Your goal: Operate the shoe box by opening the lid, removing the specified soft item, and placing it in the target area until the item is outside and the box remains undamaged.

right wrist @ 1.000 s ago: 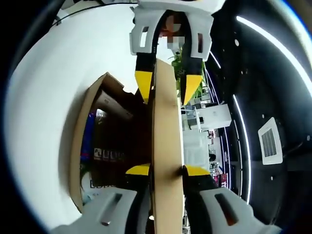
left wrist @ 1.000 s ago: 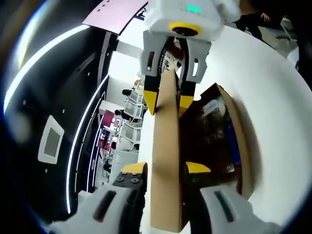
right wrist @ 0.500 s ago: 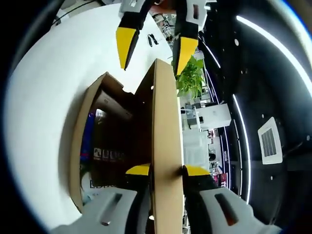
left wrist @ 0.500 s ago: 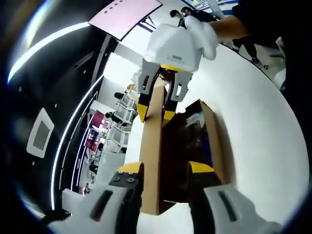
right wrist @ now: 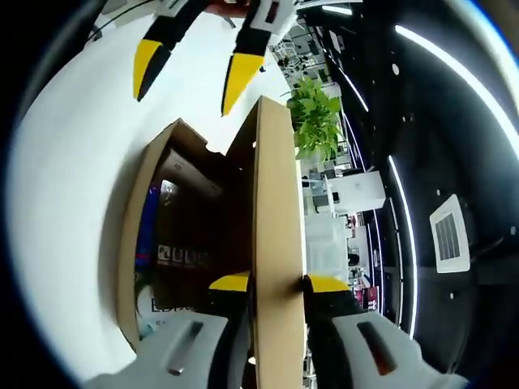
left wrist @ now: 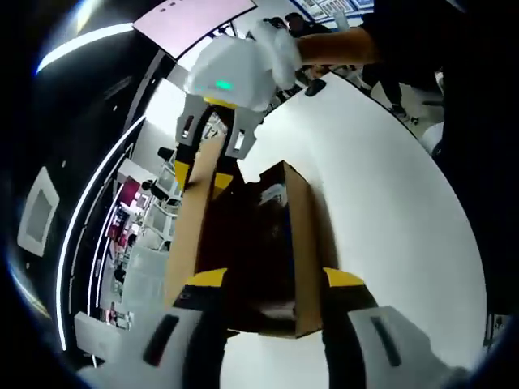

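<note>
A brown cardboard shoe box (left wrist: 304, 243) lies on the white table (left wrist: 389, 203) with its lid (left wrist: 190, 235) raised on edge. The box interior is dark, and something blue and white (right wrist: 154, 235) lies inside, too dim to identify. My right gripper (right wrist: 277, 282) is shut on the lid's edge (right wrist: 276, 203); across the box it appears as the right gripper (left wrist: 201, 178) clamped on the lid's far end. My left gripper (left wrist: 276, 279) stands open, back from the box's near end. That left gripper (right wrist: 190, 73) hangs open above the table, apart from the lid.
A white-gloved hand (left wrist: 280, 49) holds the right gripper. The box wall (right wrist: 134, 227) rests on the white table (right wrist: 73, 162), which spreads wide around it. A green plant (right wrist: 316, 121) and office furniture stand beyond the table edge.
My left gripper has let go of the lid, opened and drawn back from the box. My right gripper has kept its hold on the raised lid.
</note>
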